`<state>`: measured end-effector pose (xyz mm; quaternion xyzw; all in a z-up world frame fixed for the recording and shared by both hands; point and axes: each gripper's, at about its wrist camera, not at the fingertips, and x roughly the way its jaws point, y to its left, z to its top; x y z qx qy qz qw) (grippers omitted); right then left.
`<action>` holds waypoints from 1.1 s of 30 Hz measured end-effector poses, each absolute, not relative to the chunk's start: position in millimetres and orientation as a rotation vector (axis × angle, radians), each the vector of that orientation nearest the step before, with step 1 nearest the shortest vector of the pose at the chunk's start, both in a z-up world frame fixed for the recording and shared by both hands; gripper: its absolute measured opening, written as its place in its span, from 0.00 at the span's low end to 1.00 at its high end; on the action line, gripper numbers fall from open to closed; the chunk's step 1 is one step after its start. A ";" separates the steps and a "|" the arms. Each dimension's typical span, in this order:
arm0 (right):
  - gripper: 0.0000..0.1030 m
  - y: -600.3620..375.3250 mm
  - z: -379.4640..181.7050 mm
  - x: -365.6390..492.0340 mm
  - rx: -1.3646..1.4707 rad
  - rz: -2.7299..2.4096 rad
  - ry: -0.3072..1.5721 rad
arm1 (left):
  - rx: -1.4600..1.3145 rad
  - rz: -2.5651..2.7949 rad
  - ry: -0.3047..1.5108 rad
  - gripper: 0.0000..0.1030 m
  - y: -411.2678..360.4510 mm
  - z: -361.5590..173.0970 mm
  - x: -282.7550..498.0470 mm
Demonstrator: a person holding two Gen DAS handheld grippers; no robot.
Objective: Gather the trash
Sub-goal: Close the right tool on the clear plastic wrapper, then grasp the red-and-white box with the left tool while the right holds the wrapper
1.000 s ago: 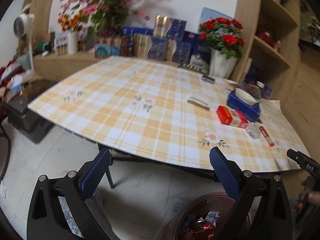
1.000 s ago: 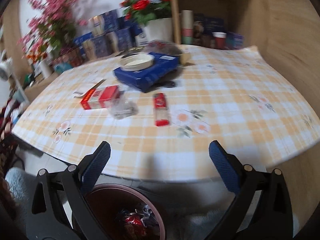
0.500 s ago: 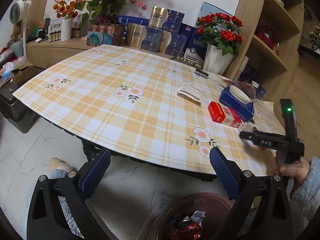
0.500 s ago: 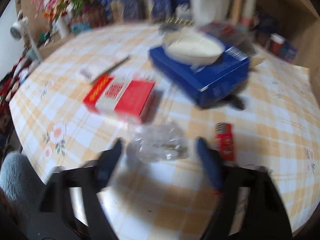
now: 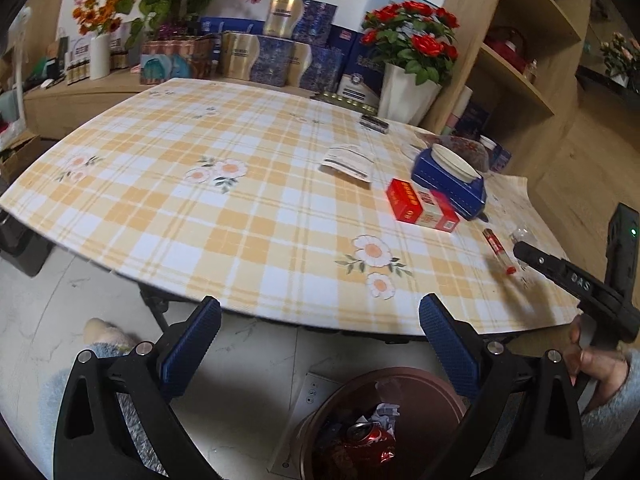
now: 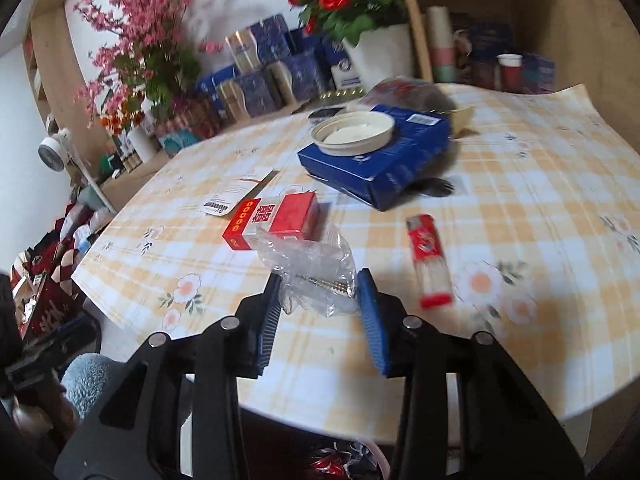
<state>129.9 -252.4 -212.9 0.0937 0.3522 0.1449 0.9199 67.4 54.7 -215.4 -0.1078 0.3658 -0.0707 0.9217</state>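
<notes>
Right wrist view: crumpled clear plastic wrapper [image 6: 310, 270] between the just-closing blue pads of the right hand-held gripper [image 6: 318, 300], pinched.

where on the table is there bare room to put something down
The tablecloth is bare from its left edge across to the paper slip. The right end is crowded: red box, blue box, lighter, and plastic wrapper between the right gripper pads.

Brown round trash bin [image 5: 400, 384]: near rim cut off by frame edge; red crushed can [image 5: 370, 438] inside partly hidden; print on red lighter [image 6: 428, 258] blurred
</notes>
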 end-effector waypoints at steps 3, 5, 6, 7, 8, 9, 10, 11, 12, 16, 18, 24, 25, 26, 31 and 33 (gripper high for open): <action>0.39 -264.8 -211.4 120.0 0.200 0.291 0.707 | -0.171 -0.178 0.756 0.94 35.0 -205.1 83.7; 0.39 -278.0 -209.7 118.1 0.239 0.281 0.689 | -0.168 -0.213 0.777 0.94 15.5 -197.6 105.1; 0.39 -283.6 -209.5 119.5 0.257 0.275 0.682 | -0.166 -0.227 0.788 0.94 4.2 -195.4 117.4; 0.39 -288.8 -209.9 119.1 0.269 0.269 0.675 | -0.164 -0.237 0.812 0.94 -6.7 -195.3 130.5; 0.39 -295.8 -209.0 119.0 0.278 0.259 0.660 | -0.174 -0.237 0.845 0.94 -19.5 -196.9 148.4; 0.39 -300.2 -208.8 118.6 0.279 0.251 0.654 | -0.206 -0.247 0.868 0.94 -29.9 -199.5 163.8; 0.39 -305.5 -208.7 119.9 0.280 0.235 0.654 | -0.234 -0.261 0.886 0.94 -37.0 -201.5 174.6; 0.39 -310.1 -209.4 120.7 0.287 0.224 0.653 | -0.266 -0.274 0.911 0.94 -47.5 -205.3 191.2; 0.39 -313.7 -209.6 120.3 0.295 0.217 0.648 | -0.267 -0.266 0.919 0.94 -53.9 -207.3 201.1; 0.39 -323.2 -210.1 114.3 0.285 0.205 0.621 | -0.176 -0.184 0.918 0.94 -75.6 -211.8 236.8; 0.39 -327.3 -213.8 111.5 0.264 0.205 0.629 | -0.153 -0.176 0.947 0.94 -81.1 -217.5 251.9; 0.39 -347.7 -225.6 111.7 0.344 0.186 0.651 | -0.091 -0.155 0.894 0.94 -91.9 -221.6 261.0; 0.39 -349.7 -226.5 112.6 0.357 0.183 0.649 | -0.088 -0.150 0.897 0.94 -93.8 -222.8 261.5; 0.39 -350.3 -226.9 113.1 0.364 0.182 0.647 | -0.078 -0.134 0.906 0.94 -95.8 -225.8 263.1; 0.39 -347.6 -228.6 114.9 0.361 0.187 0.646 | -0.018 -0.125 0.938 0.94 -106.9 -235.0 268.5; 0.39 -345.5 -230.9 116.2 0.346 0.187 0.653 | 0.017 -0.128 0.969 0.93 -108.7 -244.3 271.4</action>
